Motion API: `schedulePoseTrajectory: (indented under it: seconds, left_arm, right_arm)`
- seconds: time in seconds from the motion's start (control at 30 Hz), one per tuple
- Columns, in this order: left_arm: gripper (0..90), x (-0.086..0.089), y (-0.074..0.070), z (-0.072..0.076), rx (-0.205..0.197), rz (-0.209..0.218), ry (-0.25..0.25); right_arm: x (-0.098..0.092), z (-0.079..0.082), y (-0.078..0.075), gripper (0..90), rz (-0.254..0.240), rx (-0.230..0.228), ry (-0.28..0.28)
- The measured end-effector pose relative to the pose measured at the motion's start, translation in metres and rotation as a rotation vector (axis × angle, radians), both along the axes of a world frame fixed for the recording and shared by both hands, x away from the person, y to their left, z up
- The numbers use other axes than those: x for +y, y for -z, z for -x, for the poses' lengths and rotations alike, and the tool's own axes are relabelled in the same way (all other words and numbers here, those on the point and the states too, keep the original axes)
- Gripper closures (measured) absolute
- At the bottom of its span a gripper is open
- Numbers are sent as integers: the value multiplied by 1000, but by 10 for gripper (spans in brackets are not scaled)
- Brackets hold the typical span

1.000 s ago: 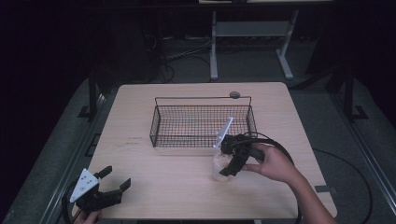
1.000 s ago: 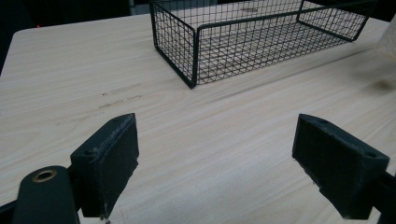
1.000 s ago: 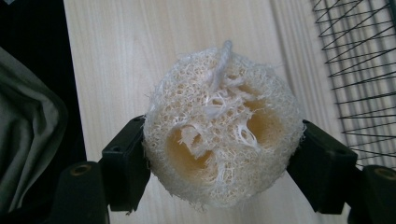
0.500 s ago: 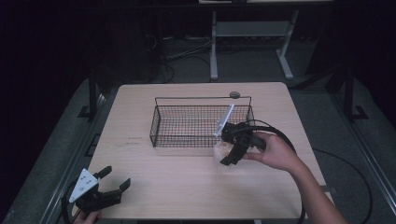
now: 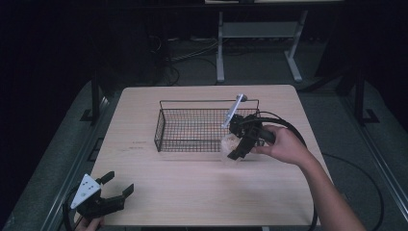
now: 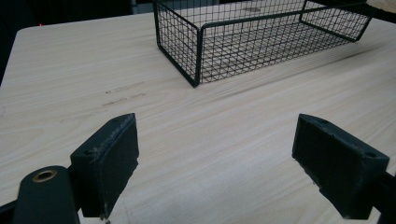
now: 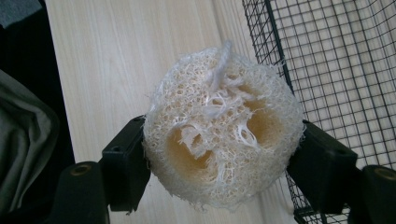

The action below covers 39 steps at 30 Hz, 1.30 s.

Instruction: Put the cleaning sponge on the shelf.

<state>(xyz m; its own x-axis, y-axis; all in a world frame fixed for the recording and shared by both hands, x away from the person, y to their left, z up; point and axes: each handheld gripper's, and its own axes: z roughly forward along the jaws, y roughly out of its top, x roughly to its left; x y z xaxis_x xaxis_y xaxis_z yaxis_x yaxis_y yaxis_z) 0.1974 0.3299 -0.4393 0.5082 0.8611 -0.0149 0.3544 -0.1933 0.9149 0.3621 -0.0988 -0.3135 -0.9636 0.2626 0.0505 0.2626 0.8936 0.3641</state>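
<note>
Since the earlier frames the loofah sponge (image 5: 230, 143) has been carried from the open table toward the wire basket (image 5: 192, 126) and raised; it is now seen at the basket's near right corner, against the front wall.

Table (image 5: 159, 192): light wood, with the basket set on its far half, long axis left to right in the high view.

Wire basket: black mesh, rectangular, upright, open at the top. In the right gripper view its wall (image 7: 327, 70) is seen just beside the sponge.

Right gripper (image 5: 238, 144): held by the person's right hand (image 5: 281, 144) at the basket's right end, jaws pointed down and toward the basket's near side. It is clamped on the sponge, one pad pressed in on each flank (image 7: 219, 140).

Left gripper (image 5: 115, 185): well apart from the basket, off its near left corner at the table's front edge. Jaws are spread wide with nothing between them (image 6: 215, 163), pointed toward the basket.

Loofah sponge: pale, fibrous, roughly round; its cut face with two hollow channels is turned toward the gripper camera, so its axis is taken to run along the jaws.
</note>
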Motion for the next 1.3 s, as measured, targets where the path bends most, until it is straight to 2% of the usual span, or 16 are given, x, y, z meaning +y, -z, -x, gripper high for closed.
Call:
schedulePoseTrajectory:
  seconds: [0.17,0.27,0.53,1.0,1.3]
  left_arm:
    - [138,-1,0,0,-1,-1,0]
    - [138,0,0,0,1,0,0]
    - [138,1,0,0,-1,0,-2]
    - [138,1,0,0,2,-3,1]
    - [138,0,0,0,2,1,5]
  right_arm:
    - [2,-6,-5,273,16,-3,6]
    - [1,-10,-7,273,1,9,11]
    - [1,-21,-10,273,22,7,28]
    - [7,-41,-22,273,15,-1,53]
    - [13,-56,-22,274,22,4,74]
